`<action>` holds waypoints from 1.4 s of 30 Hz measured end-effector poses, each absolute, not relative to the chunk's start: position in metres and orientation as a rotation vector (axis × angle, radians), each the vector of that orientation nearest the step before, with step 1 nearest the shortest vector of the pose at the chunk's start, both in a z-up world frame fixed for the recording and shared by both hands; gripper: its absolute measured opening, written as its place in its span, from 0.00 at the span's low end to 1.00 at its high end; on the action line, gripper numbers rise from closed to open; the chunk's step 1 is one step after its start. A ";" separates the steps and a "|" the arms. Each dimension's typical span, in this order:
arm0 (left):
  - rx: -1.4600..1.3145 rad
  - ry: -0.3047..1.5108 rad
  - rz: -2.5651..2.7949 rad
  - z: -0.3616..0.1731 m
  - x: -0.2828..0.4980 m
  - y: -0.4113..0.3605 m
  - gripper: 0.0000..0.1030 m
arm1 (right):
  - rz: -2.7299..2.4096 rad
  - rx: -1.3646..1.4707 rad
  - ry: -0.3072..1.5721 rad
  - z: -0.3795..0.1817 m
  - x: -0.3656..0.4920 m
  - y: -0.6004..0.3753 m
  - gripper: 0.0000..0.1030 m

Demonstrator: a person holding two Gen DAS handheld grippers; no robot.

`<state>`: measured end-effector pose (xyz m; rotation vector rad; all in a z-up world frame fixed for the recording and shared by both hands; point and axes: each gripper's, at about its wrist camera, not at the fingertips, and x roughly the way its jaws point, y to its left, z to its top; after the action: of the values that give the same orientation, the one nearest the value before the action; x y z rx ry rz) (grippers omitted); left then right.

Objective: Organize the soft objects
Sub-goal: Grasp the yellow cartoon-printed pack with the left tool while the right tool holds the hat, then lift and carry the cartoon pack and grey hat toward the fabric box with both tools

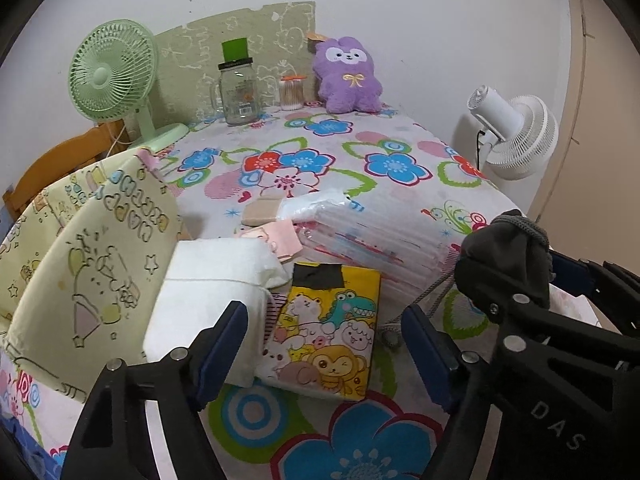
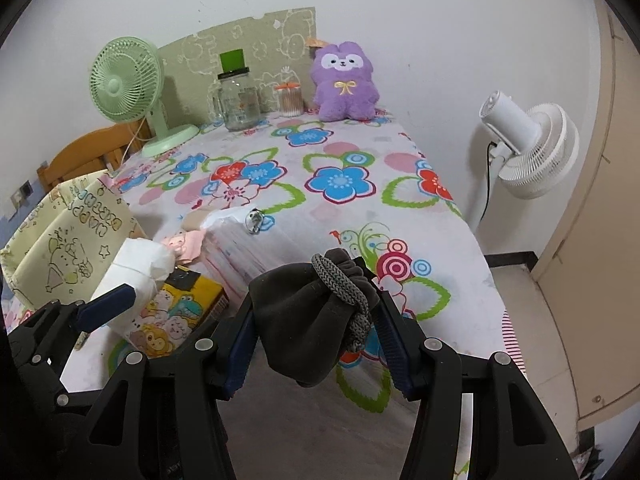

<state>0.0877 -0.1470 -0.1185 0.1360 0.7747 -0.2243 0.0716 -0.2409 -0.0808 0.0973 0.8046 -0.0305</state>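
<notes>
The dark grey drawstring pouch [image 2: 316,320] hangs between the fingers of your right gripper [image 2: 316,336], which pinch it on both sides above the flowered tablecloth [image 2: 340,148]. Your left gripper [image 1: 324,344] has its jaws spread, holding nothing, over the yellow cartoon packet [image 1: 328,344], beside the white folded cloth [image 1: 212,304].

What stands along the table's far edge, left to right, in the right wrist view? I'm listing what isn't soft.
Green fan → glass jar → cotton swab container → purple plush toy.
</notes>
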 end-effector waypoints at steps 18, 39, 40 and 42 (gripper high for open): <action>0.121 0.850 -0.321 -0.128 0.089 -0.155 0.48 | -0.021 0.123 0.842 -0.089 0.072 -0.239 0.57; 0.111 0.766 -0.333 -0.091 0.061 -0.152 0.47 | -0.024 0.112 0.759 -0.050 0.051 -0.230 0.58; 0.111 0.766 -0.333 -0.089 0.061 -0.152 0.47 | -0.024 0.113 0.755 -0.048 0.050 -0.230 0.58; 0.111 0.762 -0.333 -0.085 0.060 -0.152 0.47 | -0.024 0.115 0.749 -0.043 0.049 -0.230 0.58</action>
<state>0.0598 -0.1517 -0.0852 0.1106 0.7624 -0.3327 0.0486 -0.2296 -0.0430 0.1149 0.7485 -0.0241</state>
